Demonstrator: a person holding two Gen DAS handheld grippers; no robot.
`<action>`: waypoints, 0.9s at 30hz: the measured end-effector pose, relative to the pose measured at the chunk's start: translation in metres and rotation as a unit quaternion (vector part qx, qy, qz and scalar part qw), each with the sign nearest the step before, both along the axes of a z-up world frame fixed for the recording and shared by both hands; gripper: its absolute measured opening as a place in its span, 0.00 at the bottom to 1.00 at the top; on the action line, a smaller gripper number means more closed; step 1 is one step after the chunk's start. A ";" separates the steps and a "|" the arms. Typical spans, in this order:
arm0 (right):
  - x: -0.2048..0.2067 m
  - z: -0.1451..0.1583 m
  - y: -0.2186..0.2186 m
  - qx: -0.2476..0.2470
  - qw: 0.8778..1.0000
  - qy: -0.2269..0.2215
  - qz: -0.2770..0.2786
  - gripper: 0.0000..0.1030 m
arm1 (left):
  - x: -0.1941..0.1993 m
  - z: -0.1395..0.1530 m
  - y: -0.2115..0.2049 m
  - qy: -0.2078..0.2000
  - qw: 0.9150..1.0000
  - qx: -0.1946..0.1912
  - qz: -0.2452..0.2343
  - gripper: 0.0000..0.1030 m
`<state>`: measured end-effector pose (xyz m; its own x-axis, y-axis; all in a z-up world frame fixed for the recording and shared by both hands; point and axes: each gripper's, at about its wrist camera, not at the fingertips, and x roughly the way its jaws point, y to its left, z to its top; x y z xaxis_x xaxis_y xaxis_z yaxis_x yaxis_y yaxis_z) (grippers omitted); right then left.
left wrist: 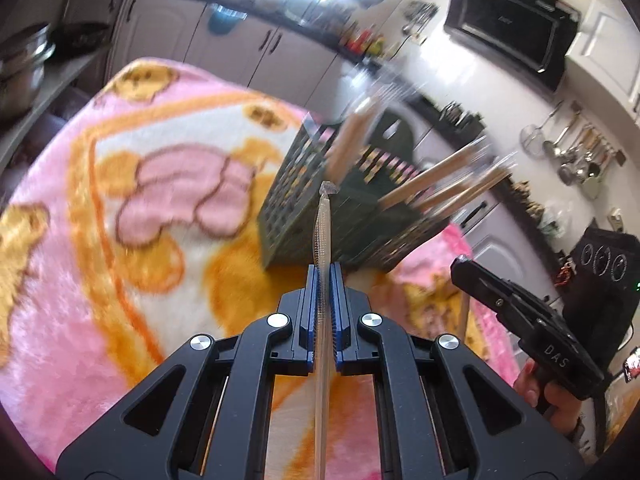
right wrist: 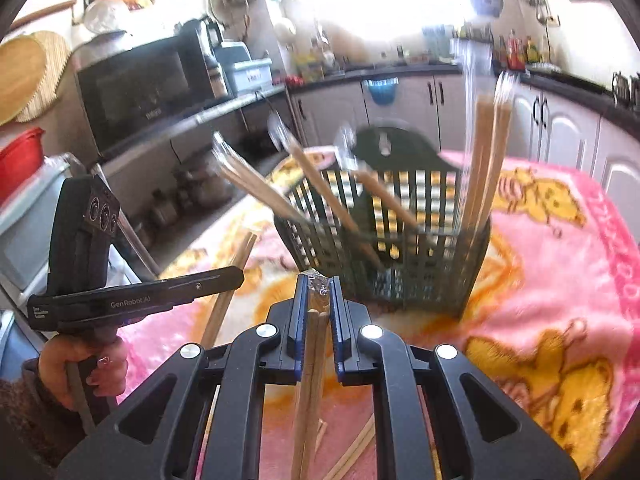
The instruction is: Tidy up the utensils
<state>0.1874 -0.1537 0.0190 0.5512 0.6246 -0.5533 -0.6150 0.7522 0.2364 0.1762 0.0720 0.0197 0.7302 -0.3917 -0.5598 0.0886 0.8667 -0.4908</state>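
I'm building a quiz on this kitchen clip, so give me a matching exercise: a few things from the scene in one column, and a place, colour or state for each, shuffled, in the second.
Column one:
1. left gripper
2. right gripper
3. utensil basket
4. blanket

Column two:
A. dark green, slatted, with wooden-handled utensils standing in it
B. pink and orange, spread under everything
C. shut on a thin clear utensil
D. shut on wooden sticks

Pairs: 1-C, 2-D, 3-A, 4-B
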 end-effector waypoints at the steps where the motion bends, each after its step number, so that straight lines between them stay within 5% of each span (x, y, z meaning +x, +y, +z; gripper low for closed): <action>1: -0.003 0.007 -0.004 0.005 1.000 -0.010 -0.001 0.10 | -0.003 0.008 -0.001 -0.012 1.000 -0.002 0.000 0.03; 15: -0.033 0.087 -0.048 0.074 0.989 -0.126 -0.032 0.10 | -0.018 0.089 -0.012 -0.133 0.991 -0.004 0.012 0.03; 27: -0.035 0.120 -0.065 0.099 0.977 -0.182 -0.059 0.09 | -0.006 0.132 -0.015 -0.205 0.977 0.008 0.054 0.03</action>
